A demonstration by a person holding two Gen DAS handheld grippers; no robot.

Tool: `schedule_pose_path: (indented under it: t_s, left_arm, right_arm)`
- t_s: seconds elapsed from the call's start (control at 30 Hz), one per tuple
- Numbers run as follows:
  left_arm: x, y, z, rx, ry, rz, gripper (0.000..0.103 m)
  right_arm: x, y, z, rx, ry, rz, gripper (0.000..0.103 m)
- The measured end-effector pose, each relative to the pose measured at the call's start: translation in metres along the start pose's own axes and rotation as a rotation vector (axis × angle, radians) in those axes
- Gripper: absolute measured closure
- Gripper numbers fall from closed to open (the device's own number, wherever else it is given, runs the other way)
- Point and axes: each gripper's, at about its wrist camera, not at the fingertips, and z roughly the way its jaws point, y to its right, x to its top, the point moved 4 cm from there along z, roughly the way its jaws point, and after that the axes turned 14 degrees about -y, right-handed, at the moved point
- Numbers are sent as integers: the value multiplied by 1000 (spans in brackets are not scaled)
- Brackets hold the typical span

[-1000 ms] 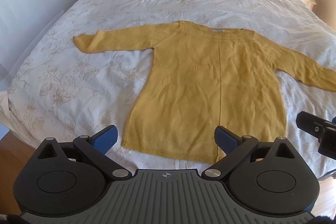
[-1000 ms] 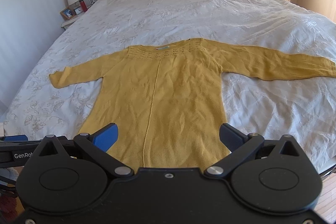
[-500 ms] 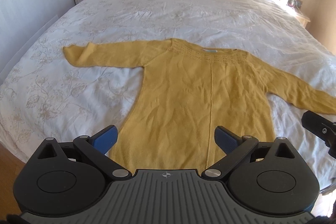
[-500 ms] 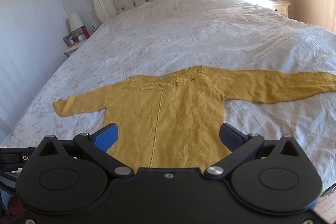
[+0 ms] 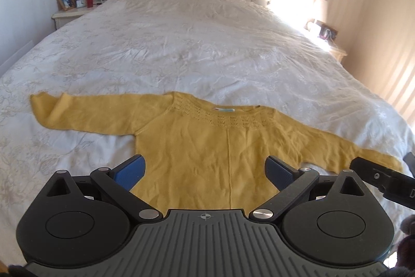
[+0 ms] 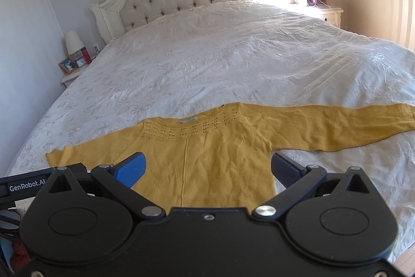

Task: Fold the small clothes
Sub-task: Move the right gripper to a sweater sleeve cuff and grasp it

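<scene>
Yellow sweater [image 5: 207, 147] flat on bed [image 5: 194, 43], sleeves out 9 and 3 o'clock; nothing folded. Left gripper [image 5: 206, 168], right gripper [image 6: 207, 168] spread, empty.

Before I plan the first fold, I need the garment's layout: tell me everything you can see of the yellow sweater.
The yellow sweater is a mustard, soft-looking knit with long sleeves, an openwork band around a wide neckline, a pale label inside the collar and a seam down the middle. It lies flat, lightly creased, on the white bedspread, neck toward the headboard, both sleeves spread sideways; the left cuff is slightly turned over. Its hem is hidden behind the grippers. Nothing grips it.
</scene>
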Motion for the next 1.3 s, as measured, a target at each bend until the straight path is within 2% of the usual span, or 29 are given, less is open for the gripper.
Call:
schedule_pose_path:
  t_s: [0.13,0.17,0.23,0.3,0.43,0.6,0.77,0.9,1.13,1.3]
  left_arm:
    - [10,0,29,-32,-111,56,3]
    - [11,-1,35,-30,-126,73,3]
    - [12,-1,44,-27,-148,116,16]
    - [13,-2,49,-25,-166,145,16]
    - [15,-6,60,-5,-197,156,16]
    - [22,-9,72,47,-244,109,16]
    - [26,-8,76,100,-277,1,16]
    - [28,2,75,139,-281,-67,16]
    - [29,33,84,176,-295,-92,16]
    - [31,56,86,190,-292,-84,16]
  right_arm:
    - [2,10,19,8,-68,33,1]
    - [1,13,25,10,-89,48,1]
    - [-2,21,36,6,-134,73,2]
    - [-4,32,44,-17,-165,92,10]
    - [1,69,52,-53,-197,175,10]
    - [24,131,52,-153,-198,211,10]
    - [52,206,58,-173,-213,267,10]
    - [72,260,57,-240,-208,274,10]
    - [98,343,59,-338,-227,277,10]
    - [99,377,75,-344,-273,294,10]
